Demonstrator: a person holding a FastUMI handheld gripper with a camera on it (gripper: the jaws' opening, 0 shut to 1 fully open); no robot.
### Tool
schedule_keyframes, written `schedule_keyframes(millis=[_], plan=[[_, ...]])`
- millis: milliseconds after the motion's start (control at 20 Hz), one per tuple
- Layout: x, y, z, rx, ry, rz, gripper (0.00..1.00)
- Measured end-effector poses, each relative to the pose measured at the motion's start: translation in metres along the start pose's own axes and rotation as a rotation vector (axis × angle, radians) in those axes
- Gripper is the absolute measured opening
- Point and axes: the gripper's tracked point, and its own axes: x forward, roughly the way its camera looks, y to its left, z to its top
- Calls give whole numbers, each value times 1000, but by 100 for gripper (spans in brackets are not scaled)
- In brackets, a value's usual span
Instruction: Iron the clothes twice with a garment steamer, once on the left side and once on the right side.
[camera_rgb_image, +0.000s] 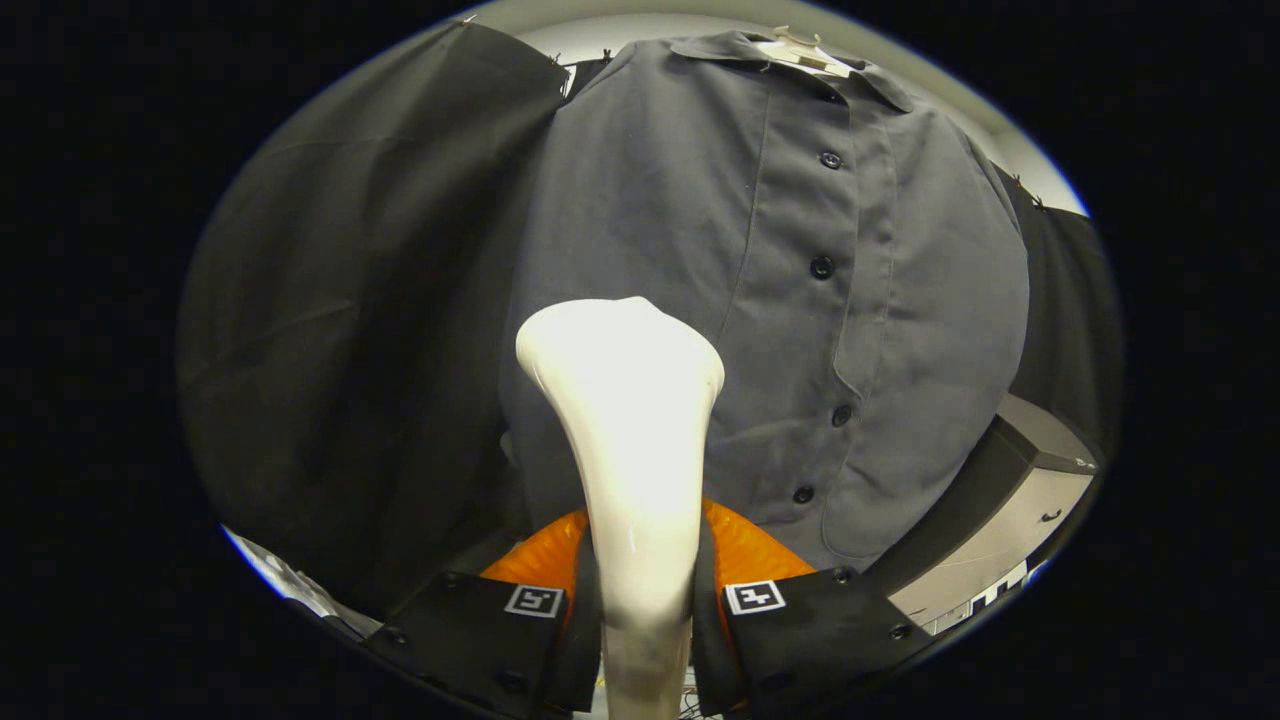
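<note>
A grey button-up shirt (760, 300) hangs on a hanger in front of the booth's black cloth, its button placket running down right of centre. My gripper (645, 600) is shut on the white garment steamer (630, 430), both fingers pressing the handle. The steamer's wide head rises just ahead of the fingers and stands against the lower left part of the shirt's front, left of the placket. Whether the head touches the fabric I cannot tell.
Black cloth (360, 330) hangs to the left of the shirt and behind it on the right. An orange object (745, 550) lies below the shirt's hem, just beyond the fingers. A light table surface (1010, 530) sits at the lower right.
</note>
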Motion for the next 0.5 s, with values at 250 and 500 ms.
schedule_keyframes(millis=[250,500], plan=[[-15,-9,9,46,-17,9,45],[-48,-36,46,75,-117,8,45]])
